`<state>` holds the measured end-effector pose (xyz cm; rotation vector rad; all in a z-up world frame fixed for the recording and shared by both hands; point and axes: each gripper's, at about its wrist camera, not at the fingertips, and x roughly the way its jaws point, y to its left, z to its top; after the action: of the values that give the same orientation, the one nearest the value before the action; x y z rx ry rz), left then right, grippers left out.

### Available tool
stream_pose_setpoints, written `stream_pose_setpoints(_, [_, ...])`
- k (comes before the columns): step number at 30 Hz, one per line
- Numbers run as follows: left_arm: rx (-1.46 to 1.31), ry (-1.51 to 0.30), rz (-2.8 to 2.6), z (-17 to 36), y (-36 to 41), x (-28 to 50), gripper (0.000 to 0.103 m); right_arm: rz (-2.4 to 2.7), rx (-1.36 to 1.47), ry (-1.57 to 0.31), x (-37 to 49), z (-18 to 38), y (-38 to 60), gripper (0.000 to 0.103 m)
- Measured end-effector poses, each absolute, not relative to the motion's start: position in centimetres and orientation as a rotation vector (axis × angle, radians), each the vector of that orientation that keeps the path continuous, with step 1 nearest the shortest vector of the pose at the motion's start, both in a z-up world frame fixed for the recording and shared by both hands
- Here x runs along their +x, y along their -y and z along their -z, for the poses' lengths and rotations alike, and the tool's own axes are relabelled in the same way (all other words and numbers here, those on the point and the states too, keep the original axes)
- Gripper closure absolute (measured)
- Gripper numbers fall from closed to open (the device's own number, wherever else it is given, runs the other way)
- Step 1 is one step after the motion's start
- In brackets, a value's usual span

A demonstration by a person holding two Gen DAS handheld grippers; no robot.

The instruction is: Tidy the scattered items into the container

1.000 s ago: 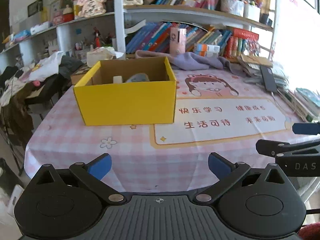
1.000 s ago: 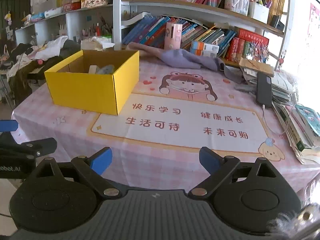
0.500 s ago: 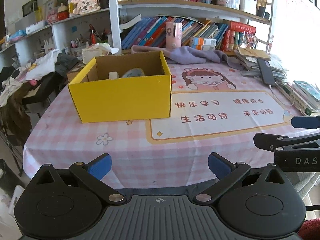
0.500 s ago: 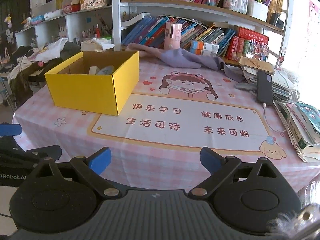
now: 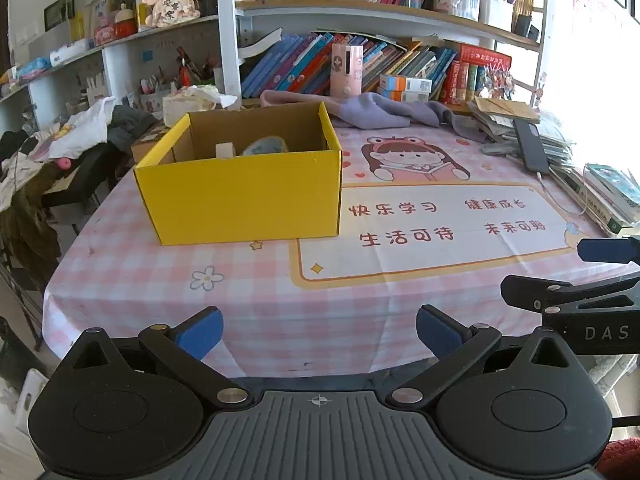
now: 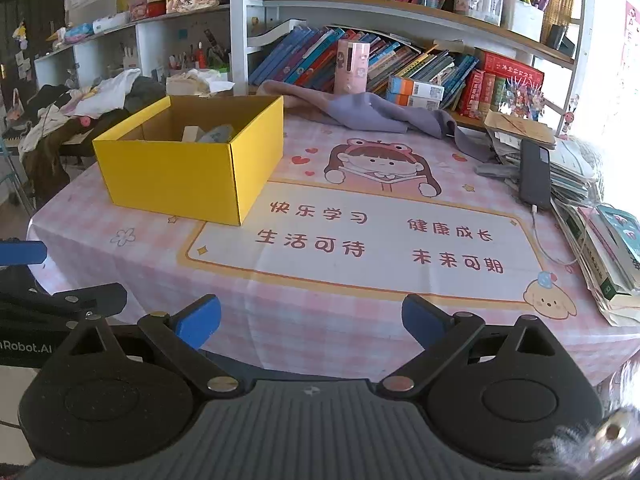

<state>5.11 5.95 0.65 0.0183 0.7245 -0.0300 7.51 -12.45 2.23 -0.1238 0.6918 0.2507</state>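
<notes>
A yellow cardboard box (image 5: 244, 196) stands open on the left part of the table; it also shows in the right wrist view (image 6: 188, 172). Inside lie a small pale block (image 5: 225, 149) and a grey-blue rounded item (image 5: 264, 146), partly hidden by the front wall. My left gripper (image 5: 319, 330) is open and empty, held off the table's near edge. My right gripper (image 6: 311, 320) is open and empty, beside the left one. The right gripper's side shows in the left wrist view (image 5: 576, 288).
The table carries a pink checked cloth with a cartoon mat (image 6: 360, 236). A purple cloth (image 6: 372, 110) lies at the back. A black phone with cable (image 6: 534, 174) rests on stacked books (image 6: 612, 248) at the right. Bookshelves stand behind; clothes pile at far left.
Both grippers have drawn back from the table, so the box and cloth edge sit farther away and lower in view. Both stay open and empty.
</notes>
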Motion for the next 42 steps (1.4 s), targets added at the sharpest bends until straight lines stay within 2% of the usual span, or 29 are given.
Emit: stream_pose_setpoints(42, [-0.017, -0.757, 0.032, -0.06, -6.82, 5.95, 0.0, -0.263, -0.141, -0.713, 8.48, -1.74, 11.92, 0.005])
